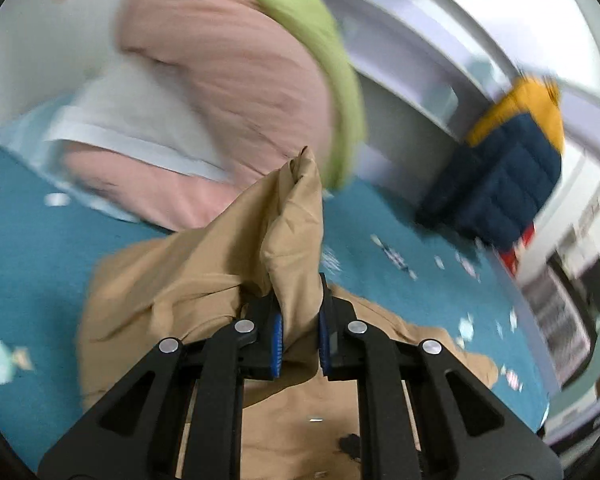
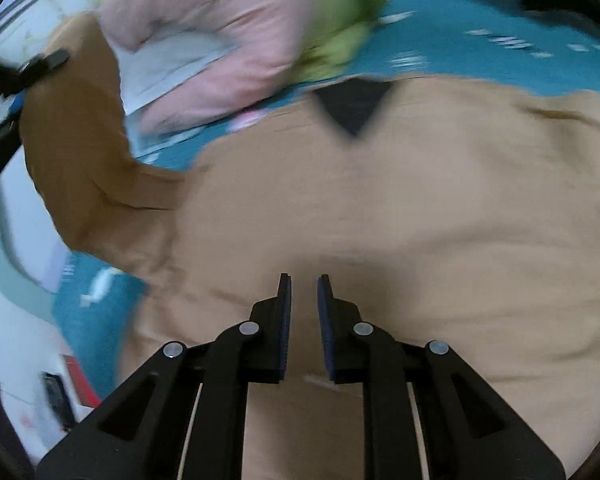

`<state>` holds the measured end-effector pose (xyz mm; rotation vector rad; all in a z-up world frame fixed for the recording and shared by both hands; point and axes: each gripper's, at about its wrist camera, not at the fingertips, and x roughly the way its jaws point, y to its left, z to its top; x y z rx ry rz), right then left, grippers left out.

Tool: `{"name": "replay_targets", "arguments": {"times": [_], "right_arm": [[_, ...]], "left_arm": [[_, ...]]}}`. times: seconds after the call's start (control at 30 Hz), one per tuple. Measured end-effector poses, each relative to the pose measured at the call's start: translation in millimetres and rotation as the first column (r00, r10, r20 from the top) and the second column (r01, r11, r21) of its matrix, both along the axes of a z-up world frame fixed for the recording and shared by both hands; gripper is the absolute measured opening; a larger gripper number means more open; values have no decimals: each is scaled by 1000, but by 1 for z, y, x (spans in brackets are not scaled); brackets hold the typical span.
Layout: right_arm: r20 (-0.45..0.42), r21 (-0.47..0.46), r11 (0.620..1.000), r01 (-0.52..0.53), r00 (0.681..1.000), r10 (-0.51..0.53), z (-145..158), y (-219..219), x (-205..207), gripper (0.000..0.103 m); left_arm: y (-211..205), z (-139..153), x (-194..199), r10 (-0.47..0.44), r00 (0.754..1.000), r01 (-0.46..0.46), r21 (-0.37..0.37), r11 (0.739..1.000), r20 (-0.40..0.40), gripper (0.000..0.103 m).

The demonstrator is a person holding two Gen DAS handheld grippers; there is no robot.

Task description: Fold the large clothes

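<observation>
Tan garment [image 2: 380, 220] spread on the teal bedspread [image 1: 40, 240], one bunched sleeve pinched in the closed left gripper [image 1: 300, 336], right gripper [image 2: 304, 332] slightly parted and empty above the body; thin grip, sleeve liable to slip mid-fold

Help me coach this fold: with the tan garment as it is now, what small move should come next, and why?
Probably carry the left gripper across over the garment's body. It is shut on a raised bunch of the tan garment, likely a sleeve, while the rest lies spread on the teal sheet. The right gripper hovers above it, holding nothing.
</observation>
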<state>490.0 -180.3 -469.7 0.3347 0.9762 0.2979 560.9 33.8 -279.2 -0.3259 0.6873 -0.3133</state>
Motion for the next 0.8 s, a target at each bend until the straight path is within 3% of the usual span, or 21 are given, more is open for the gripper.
{"name": "replay_targets", "arguments": {"times": [0.17,0.27,0.33,0.43,0.47,0.5,0.57,0.73,0.8], "right_arm": [[-55,-56,989,135,989,-138,-8,-102,-23,15],[-57,-61,974,218,974,-221,-10,-157,-38,15],[-67,-22,946,324,944,-324,-12,-201,-53,15],[-64,-3,903,430,901,-429,-14,-250,-71,17],[-63,-4,891,454,889,-453,-14,-261,-74,20],[-62,-2,875,485,873,-484,-16,-277,-79,22],[-73,13,827,563,825,-560,-21,-310,-88,24],[-124,78,704,706,708,-696,-44,-375,-99,27],[-139,108,670,734,679,-721,-49,-389,-97,28]], "left_arm": [[-133,-60,33,-154,980,164,72,984,-123,13],[-177,-102,47,-168,963,189,84,978,-212,14],[-202,-137,51,-162,943,205,123,971,-290,14],[-234,-179,47,-173,909,269,217,938,-378,24],[-231,-190,46,-168,904,275,235,932,-393,34],[-228,-195,44,-171,900,281,234,931,-401,48],[-229,-197,41,-176,902,279,222,934,-394,59],[-241,-180,29,-284,894,362,184,914,-347,61],[-243,-177,24,-318,884,393,175,903,-341,61]]}}
